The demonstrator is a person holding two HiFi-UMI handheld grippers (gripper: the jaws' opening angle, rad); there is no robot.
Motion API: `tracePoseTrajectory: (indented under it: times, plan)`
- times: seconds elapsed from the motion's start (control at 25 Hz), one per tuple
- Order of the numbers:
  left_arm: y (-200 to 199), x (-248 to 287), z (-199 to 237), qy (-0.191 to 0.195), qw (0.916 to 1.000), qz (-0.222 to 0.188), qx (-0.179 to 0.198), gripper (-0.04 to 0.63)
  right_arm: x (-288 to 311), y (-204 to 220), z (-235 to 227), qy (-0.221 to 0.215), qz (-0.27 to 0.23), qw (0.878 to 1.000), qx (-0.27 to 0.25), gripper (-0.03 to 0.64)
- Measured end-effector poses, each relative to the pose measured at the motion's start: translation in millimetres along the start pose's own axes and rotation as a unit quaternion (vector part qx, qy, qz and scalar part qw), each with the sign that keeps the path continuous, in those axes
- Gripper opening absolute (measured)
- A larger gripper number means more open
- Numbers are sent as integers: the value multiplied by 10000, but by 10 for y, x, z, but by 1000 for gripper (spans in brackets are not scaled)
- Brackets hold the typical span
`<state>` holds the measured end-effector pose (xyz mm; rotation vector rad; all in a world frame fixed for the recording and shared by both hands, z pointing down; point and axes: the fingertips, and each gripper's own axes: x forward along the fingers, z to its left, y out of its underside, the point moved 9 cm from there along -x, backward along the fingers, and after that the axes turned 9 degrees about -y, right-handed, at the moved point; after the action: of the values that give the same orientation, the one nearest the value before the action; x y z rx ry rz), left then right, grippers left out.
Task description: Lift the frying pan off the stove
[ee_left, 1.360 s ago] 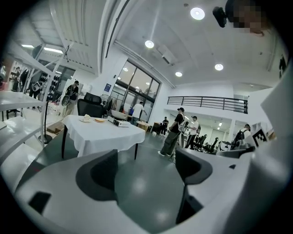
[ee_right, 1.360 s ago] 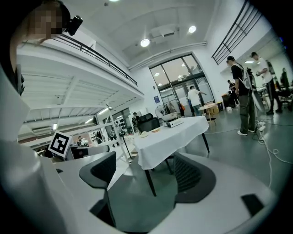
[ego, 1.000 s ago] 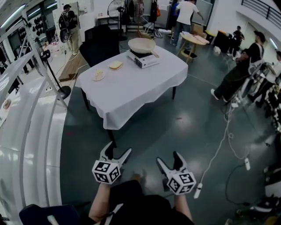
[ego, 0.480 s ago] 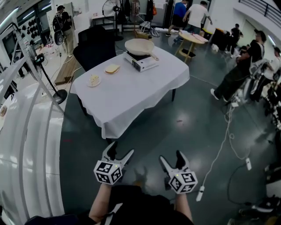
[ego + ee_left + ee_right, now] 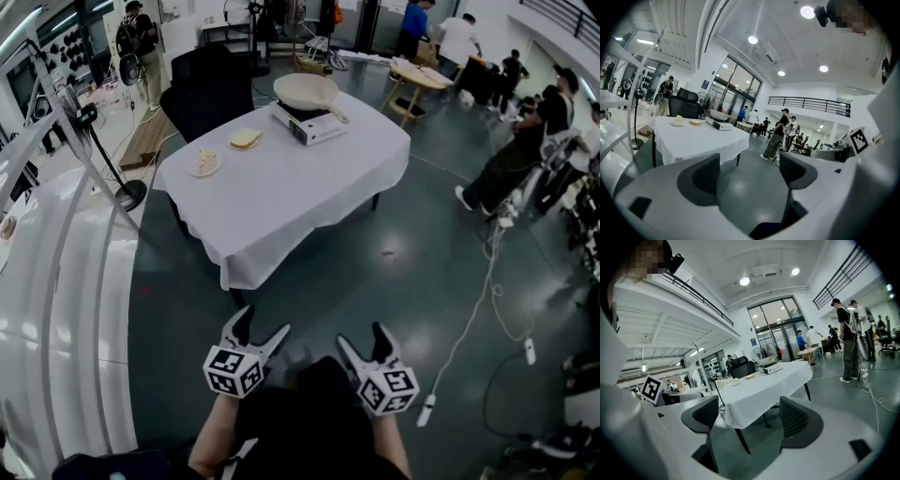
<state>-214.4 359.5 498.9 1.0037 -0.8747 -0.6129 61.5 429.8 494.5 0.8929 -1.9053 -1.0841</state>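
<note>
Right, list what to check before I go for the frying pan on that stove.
1. Left gripper open and empty: ok, jaws apart with only floor between them.
2. Right gripper open and empty: ok, jaws apart, nothing in them.
3. Frying pan seated on the stove: ok, it rests on top, at the far end of the table.
4. Handle located: ok, it sticks out past the stove toward the right.
5. Pan within reach: not ok, both grippers hang well short of the table.
6. Pan empty, stove off: cannot tell from here.
</note>
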Motion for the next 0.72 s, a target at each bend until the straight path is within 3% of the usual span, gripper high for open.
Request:
tracePoseTrajectory:
  times: [0.36, 0.72]
  plan:
    - [-41, 174, 142, -98, 9999, -10, -23, 383, 307, -56, -49, -214, 162, 9996, -55, 382]
    - [-379, 900, 184, -75, 9998, -197, 64, 383, 805, -406, -568, -434, 170, 9988, -148, 382]
